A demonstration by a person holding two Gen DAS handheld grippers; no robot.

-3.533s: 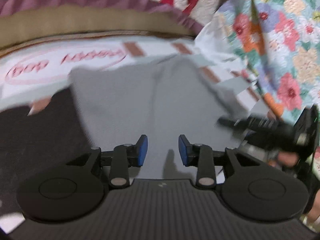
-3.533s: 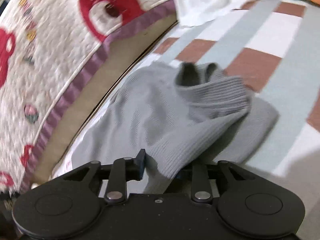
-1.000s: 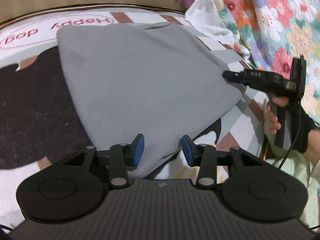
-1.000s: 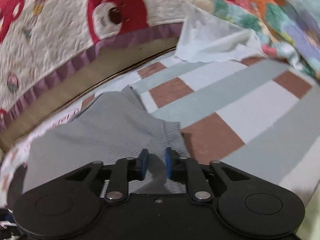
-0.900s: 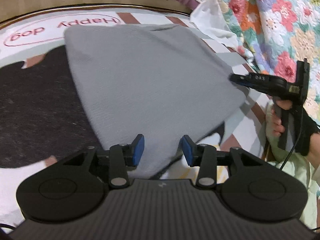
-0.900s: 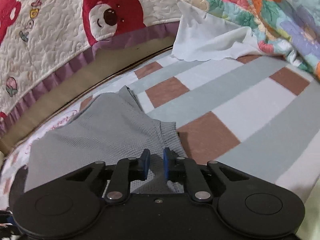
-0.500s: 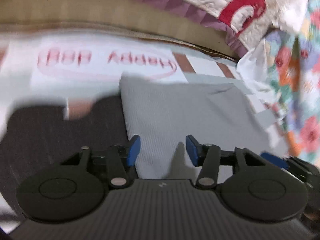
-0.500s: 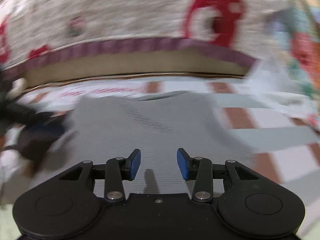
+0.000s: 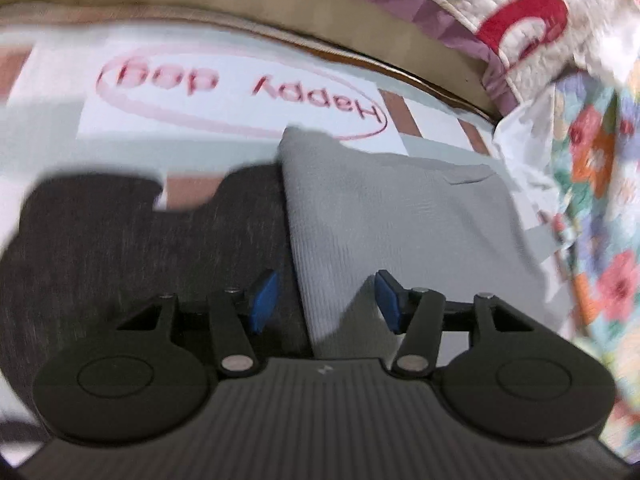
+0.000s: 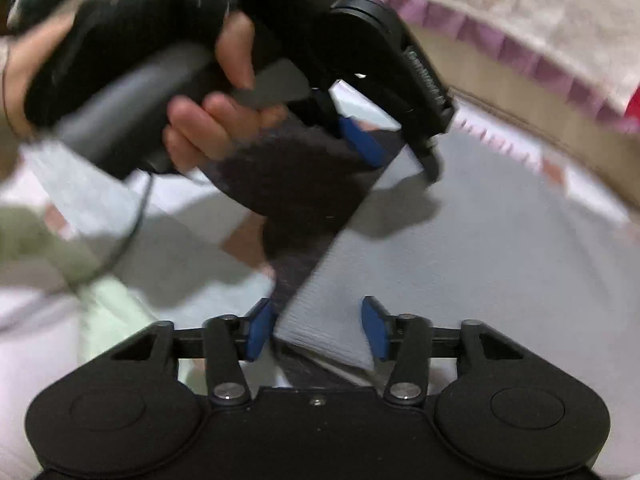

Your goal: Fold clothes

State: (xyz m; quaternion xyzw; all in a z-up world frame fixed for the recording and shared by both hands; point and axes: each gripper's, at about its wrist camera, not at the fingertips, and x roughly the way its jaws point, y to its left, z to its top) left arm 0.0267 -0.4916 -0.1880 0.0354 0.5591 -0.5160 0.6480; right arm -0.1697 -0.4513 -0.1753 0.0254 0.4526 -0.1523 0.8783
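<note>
Hovering wide apart and empty, left gripper [image 9: 325,295] and right gripper [image 10: 316,328] fingers straddle the grey folded garment [image 9: 392,216], which lies flat on the striped bed sheet [image 9: 224,104]

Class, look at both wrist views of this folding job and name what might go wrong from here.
Both grippers are open, so nothing pins the grey garment; its fold might slip. The left gripper straddles the garment's edge over the dark patch of the bed cover, so closing there might pinch the cover too. In the right wrist view the left gripper is close to the right gripper; they might collide.
</note>
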